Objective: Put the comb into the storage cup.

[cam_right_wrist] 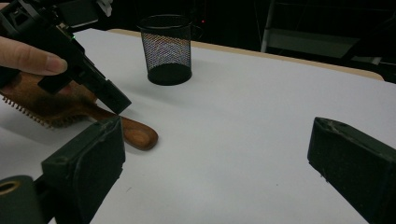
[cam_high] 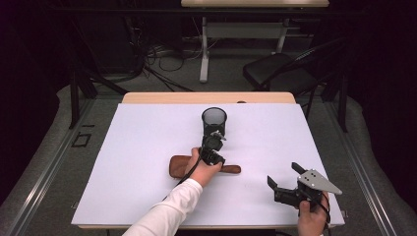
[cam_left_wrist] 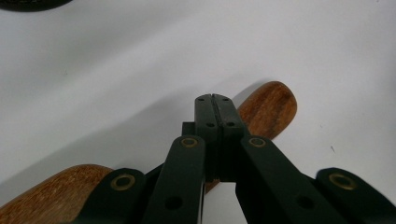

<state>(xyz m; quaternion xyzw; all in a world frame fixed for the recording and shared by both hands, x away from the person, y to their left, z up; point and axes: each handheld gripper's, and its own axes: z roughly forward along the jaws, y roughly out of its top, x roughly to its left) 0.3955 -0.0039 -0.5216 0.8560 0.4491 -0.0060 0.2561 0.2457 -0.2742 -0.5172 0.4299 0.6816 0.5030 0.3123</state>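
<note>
Black mesh cup [cam_high: 214,121] on white table [cam_high: 147,147], black chair [cam_high: 282,71] behind

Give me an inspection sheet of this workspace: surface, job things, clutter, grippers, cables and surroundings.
Surface: white sheet over a wooden table.
Job's things: wooden hairbrush lying flat, bristles on its edge; black mesh cup upright behind it.
Clutter: nothing seen.
Grippers: left gripper shut, tips over the brush handle, grip cannot be told; right gripper open, nothing between its jaws, near the table's front right.
Cables: one trails from the left gripper along the sleeve; more on the floor behind.
Surroundings: black chair, second table, dark room.
</note>
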